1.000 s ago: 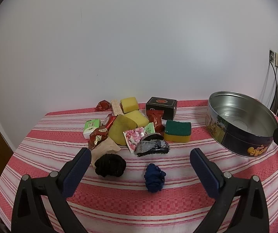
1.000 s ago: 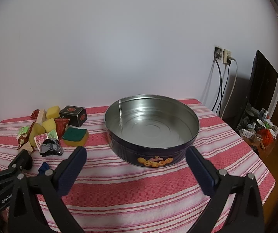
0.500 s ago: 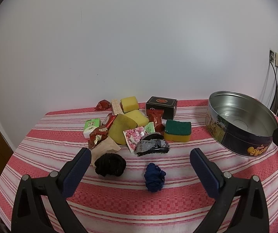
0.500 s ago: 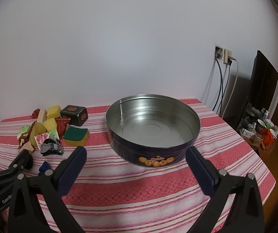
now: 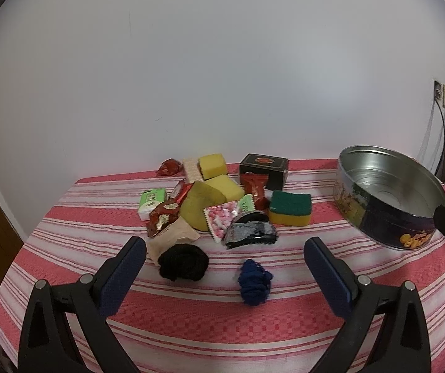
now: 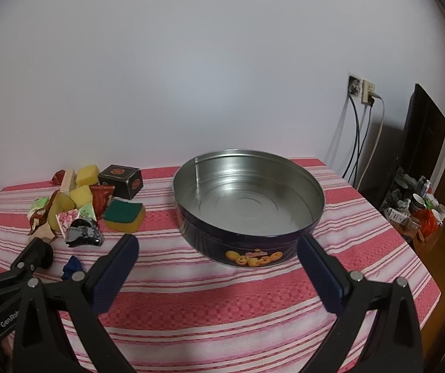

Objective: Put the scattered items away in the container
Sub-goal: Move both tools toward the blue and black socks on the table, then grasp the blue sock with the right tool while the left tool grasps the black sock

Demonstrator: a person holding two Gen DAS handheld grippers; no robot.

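Tin point(image 6: 249, 214) sits before our right hand-held gripper point(image 6: 217, 253), whose jaws are spread wide with nothing between them, toward the right edge of the striped tabletop point(image 6: 207, 304). Our left hand-held gripper point(image 5: 224, 256) is likewise spread and empty, over a blue scrunchie point(image 5: 254, 281) and a black scrunchie point(image 5: 183, 262). Beyond lie a hair claw point(image 5: 250, 233), sponge point(image 5: 290, 207), sweets and black box point(image 5: 264, 168), heaped toward the far left corner.

Left hand-held gripper point(image 5: 224, 251) agape above blue scrunchie point(image 5: 254, 282)
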